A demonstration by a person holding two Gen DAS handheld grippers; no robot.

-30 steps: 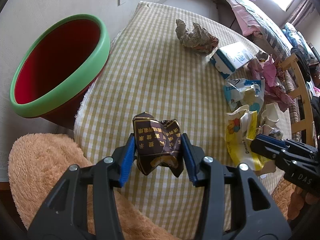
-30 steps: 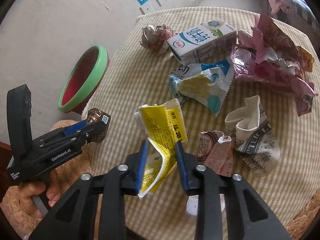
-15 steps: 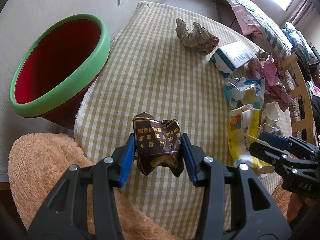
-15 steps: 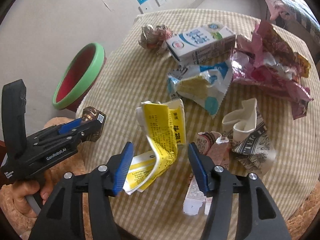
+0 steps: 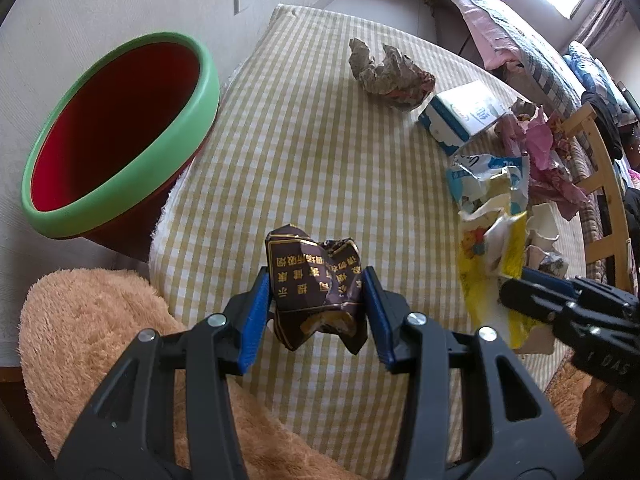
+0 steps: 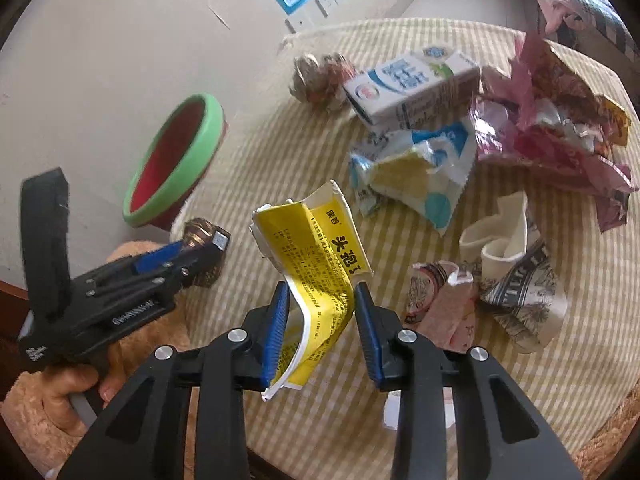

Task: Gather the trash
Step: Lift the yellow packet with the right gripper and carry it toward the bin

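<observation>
**Both grippers loaded, bin not yet reached**

Left gripper (image 5: pixel 316 312): jaws narrow, pads pressed on a crumpled brown wrapper (image 5: pixel 316 284), lower centre of the left wrist view. Right gripper (image 6: pixel 320 328): jaws closing around a folded yellow carton (image 6: pixel 316 264), lower centre of the right wrist view; the carton sits between the pads, with the left pad against it.

Red bin with green rim (image 5: pixel 116 136) stands at upper left, beside the checked table (image 5: pixel 304 152). Other trash, including a milk carton (image 6: pixel 412 84), lies at upper right.

Judgement: confirm 2 firm grips before lifting. Carry the wrapper over the bin mouth first, release above the rim centre, then bring the carton. The carton is springy and may slip.
</observation>
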